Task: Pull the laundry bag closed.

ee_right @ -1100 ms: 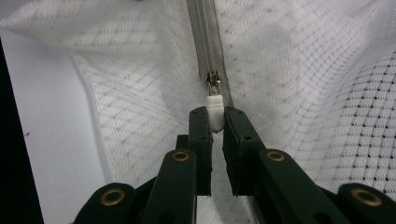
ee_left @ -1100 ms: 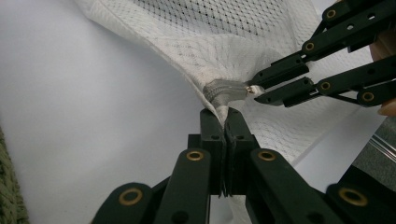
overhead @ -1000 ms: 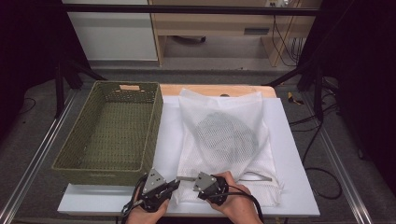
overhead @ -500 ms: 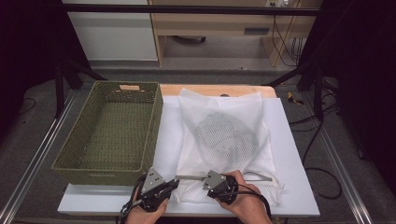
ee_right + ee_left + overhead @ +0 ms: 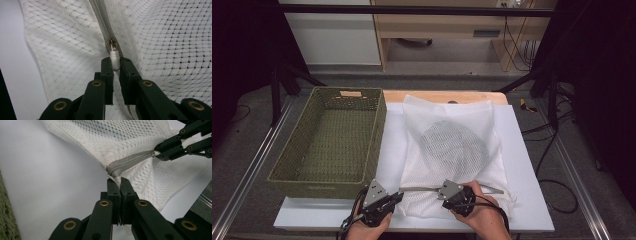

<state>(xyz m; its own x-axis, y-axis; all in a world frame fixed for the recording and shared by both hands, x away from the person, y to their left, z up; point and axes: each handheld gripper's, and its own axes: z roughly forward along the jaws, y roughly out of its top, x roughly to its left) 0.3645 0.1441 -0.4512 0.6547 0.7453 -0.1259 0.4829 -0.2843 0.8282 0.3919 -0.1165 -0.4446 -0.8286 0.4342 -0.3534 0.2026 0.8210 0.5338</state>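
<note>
Lying flat on a white sheet [image 5: 522, 165] that covers the table top, toward its right half: a white mesh bag [image 5: 452, 150], with a round grey mesh item [image 5: 453, 146] showing through its netting near the middle. Along the bag's near edge, a grey zipper [image 5: 422, 189], running left to right and pulled taut between the two tools.

At the near left corner of the bag, the left gripper [image 5: 398, 196], held in the person's left hand [image 5: 369, 227], pressed together on the fabric. In the left gripper view, both black jaws squeezed tight with no gap, pinching the bag's corner [image 5: 117, 176] right at the closed end of the zipper [image 5: 130, 161]; fabric rising in a fold from the grip.

Further right along the same edge, the right gripper [image 5: 443, 192], held in the right hand [image 5: 479, 215]. In the right gripper view, jaws closed on the small white zipper pull [image 5: 114, 60], its metal slider [image 5: 112, 43] sitting just above the jaw tips on the grey zipper tape [image 5: 102, 17]. Mesh [image 5: 162, 45] spreading to both sides of the tape.

Left of the bag, just beside the white sheet: a green woven basket [image 5: 312, 180], standing upright. In the left gripper view, a strip of that green weave [image 5: 7, 220] at the lower left edge. Cables trailing from both tools toward the near edge of the table.
</note>
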